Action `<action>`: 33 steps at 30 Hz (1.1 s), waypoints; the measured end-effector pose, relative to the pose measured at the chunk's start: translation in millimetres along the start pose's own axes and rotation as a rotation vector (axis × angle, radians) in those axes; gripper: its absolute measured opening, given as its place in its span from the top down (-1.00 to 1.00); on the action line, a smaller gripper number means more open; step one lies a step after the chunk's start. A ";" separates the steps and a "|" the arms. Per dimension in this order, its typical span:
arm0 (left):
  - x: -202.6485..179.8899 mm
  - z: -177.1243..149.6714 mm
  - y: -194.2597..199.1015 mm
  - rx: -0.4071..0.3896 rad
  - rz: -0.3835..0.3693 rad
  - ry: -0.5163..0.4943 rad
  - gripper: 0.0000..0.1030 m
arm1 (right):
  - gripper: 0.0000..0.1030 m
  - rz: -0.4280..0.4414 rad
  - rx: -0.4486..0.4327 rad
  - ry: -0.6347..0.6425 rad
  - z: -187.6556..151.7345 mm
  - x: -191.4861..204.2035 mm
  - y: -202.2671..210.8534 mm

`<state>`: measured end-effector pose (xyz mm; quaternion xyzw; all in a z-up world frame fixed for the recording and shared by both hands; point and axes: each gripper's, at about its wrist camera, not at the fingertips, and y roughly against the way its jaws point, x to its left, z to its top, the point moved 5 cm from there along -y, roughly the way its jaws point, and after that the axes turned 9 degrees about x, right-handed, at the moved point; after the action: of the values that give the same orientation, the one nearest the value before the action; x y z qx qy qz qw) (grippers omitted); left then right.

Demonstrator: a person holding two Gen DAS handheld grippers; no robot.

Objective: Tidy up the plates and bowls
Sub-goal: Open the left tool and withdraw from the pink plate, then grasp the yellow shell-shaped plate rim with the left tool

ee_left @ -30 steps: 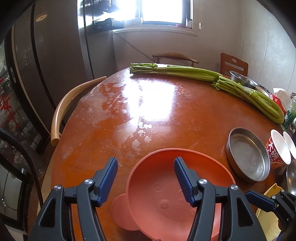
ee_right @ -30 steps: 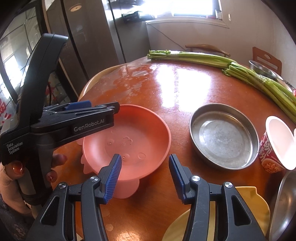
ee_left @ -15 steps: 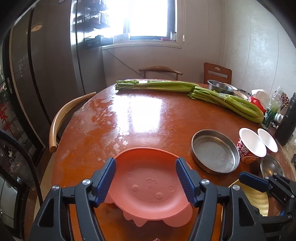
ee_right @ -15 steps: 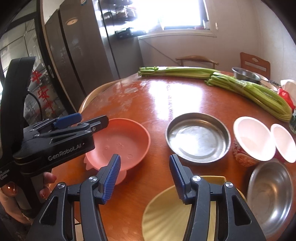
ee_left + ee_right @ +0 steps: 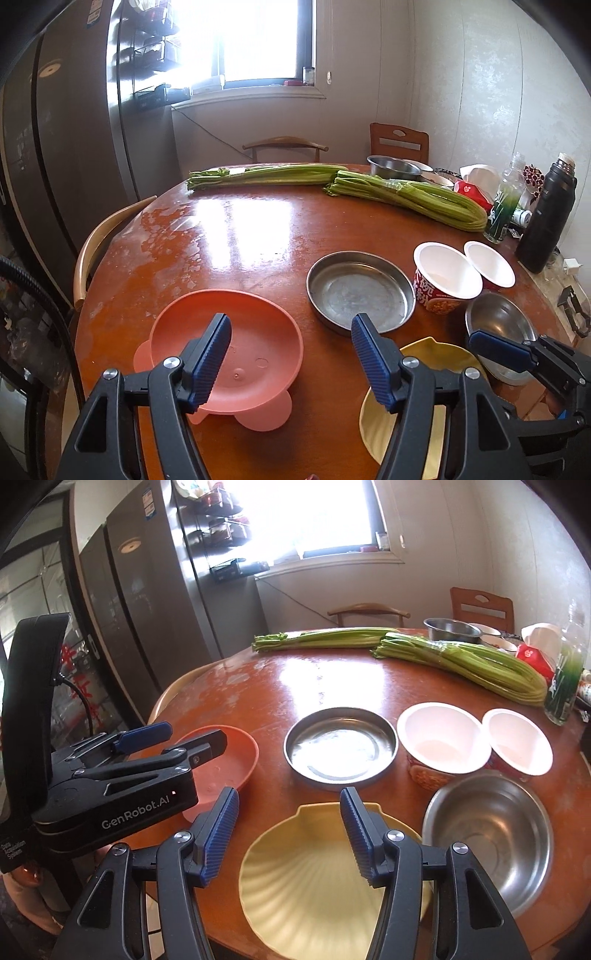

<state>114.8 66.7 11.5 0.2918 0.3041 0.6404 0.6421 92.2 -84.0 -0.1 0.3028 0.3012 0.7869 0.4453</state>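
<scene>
left tongs (image 5: 291, 354) and right tongs (image 5: 290, 829) both gaping, empty, hovering over pink bowl (image 5: 229, 343) and yellow shell plate (image 5: 314, 886), dishes spread on bench (image 5: 258, 229) for sorting.

Blown-out window (image 5: 255, 40) backlight; white glare on table (image 5: 236, 221), dark fisheye corners, sharp focus

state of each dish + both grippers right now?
Pink bowl: upright on the table, empty, ungripped.
Round steel pan: upright, empty.
Yellow shell plate: flat at the table's near edge, empty.
Steel bowl: upright, empty.
Two noodle cups: upright, side by side, open-topped.
Left gripper: jaws open, holding nothing.
Right gripper: jaws open over the shell plate, holding nothing.
</scene>
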 end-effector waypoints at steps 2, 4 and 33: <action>-4.0 -2.1 0.0 0.007 -0.001 0.002 -0.31 | -0.15 -0.002 -0.005 -0.008 -3.1 -5.1 5.8; -9.7 -5.1 0.9 0.010 -0.005 -0.003 -0.31 | -0.15 -0.004 -0.011 -0.016 -7.7 -9.3 11.2; -45.6 -66.1 -37.3 0.159 -0.023 -0.010 -0.31 | -0.15 -0.054 0.119 -0.109 -93.7 -55.6 19.1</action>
<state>88.5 19.7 -58.9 0.3416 0.3540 0.6053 0.6258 35.8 -160.3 -57.0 0.3628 0.3307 0.7378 0.4633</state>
